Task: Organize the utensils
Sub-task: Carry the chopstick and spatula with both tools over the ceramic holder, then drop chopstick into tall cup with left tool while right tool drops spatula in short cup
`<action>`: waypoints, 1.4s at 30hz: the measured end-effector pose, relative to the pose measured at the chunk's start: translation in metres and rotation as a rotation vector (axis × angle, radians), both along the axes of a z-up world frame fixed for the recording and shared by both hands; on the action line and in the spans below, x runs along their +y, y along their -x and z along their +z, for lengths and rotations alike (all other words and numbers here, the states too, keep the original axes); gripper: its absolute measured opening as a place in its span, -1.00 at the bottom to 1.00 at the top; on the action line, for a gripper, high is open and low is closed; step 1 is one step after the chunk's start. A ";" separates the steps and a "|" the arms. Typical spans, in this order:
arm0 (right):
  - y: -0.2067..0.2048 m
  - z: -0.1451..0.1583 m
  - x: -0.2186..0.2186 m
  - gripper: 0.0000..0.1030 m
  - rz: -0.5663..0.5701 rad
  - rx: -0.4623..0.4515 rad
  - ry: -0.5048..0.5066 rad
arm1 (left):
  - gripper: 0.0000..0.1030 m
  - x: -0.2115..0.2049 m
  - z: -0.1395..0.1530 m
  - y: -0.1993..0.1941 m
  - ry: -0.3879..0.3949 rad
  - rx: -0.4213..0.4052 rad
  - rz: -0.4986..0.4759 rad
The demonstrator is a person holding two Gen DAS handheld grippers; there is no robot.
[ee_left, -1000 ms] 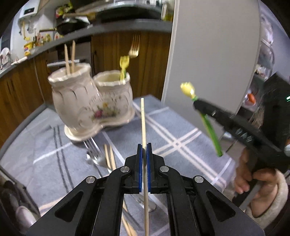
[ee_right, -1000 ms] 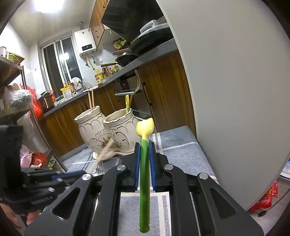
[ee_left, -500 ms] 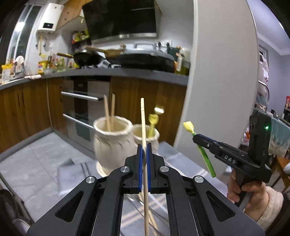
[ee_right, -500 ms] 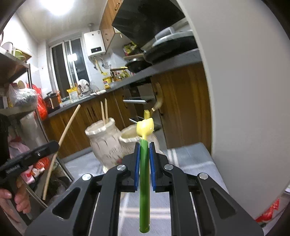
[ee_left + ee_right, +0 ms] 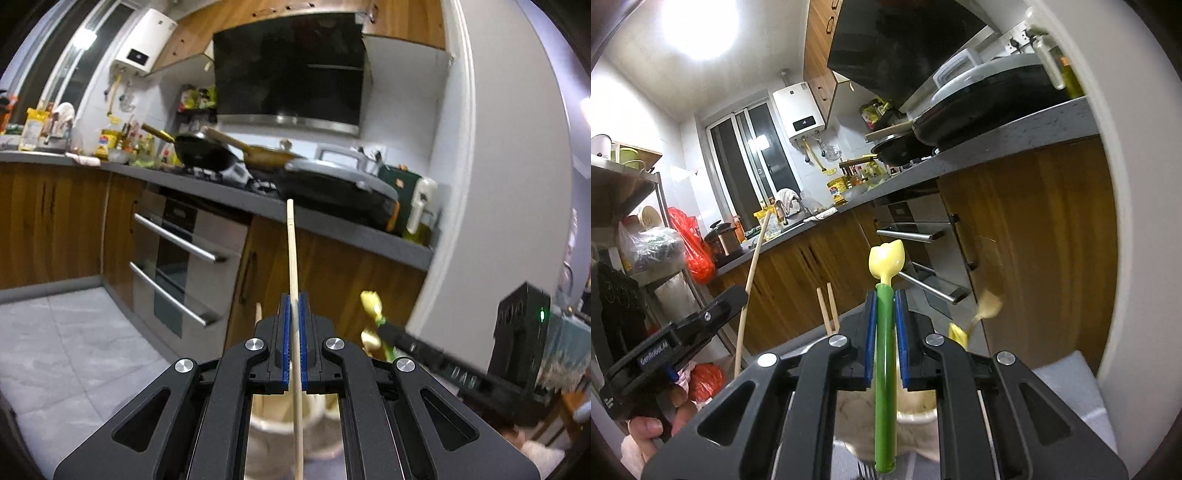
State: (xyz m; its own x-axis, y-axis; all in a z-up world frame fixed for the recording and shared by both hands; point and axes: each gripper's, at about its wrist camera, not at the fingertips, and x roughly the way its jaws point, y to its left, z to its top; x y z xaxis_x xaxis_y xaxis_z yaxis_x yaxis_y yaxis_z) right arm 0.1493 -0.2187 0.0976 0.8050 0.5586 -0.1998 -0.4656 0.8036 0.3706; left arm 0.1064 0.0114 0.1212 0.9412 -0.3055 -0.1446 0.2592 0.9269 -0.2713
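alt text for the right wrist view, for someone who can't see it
The right gripper is shut on a green utensil with a yellow tulip-shaped tip, above a cream ceramic holder. At left, the left gripper grips a wooden chopstick.

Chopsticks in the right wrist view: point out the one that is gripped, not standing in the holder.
The single chopstick slanting at left, clamped in the left gripper. The other two chopsticks stand paired in the ceramic holder, free of either gripper.

Three chopsticks (image 5: 750, 284), two green-handled utensils (image 5: 885, 354), one holder (image 5: 916, 413).
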 end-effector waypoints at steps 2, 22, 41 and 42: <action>-0.007 -0.003 0.008 -0.80 -0.005 -0.026 0.025 | -0.91 -0.003 0.001 -0.005 -0.008 -0.026 0.032; -0.021 -0.035 0.030 -0.80 -0.077 -0.070 0.200 | -0.91 -0.009 -0.038 -0.020 -0.113 -0.056 0.117; 0.008 -0.052 0.030 -0.80 -0.037 0.025 0.265 | -0.91 -0.007 -0.064 0.019 -0.209 0.057 0.087; 0.007 -0.053 0.031 -0.80 -0.035 0.031 0.267 | -0.91 -0.006 -0.064 0.018 -0.207 0.067 0.088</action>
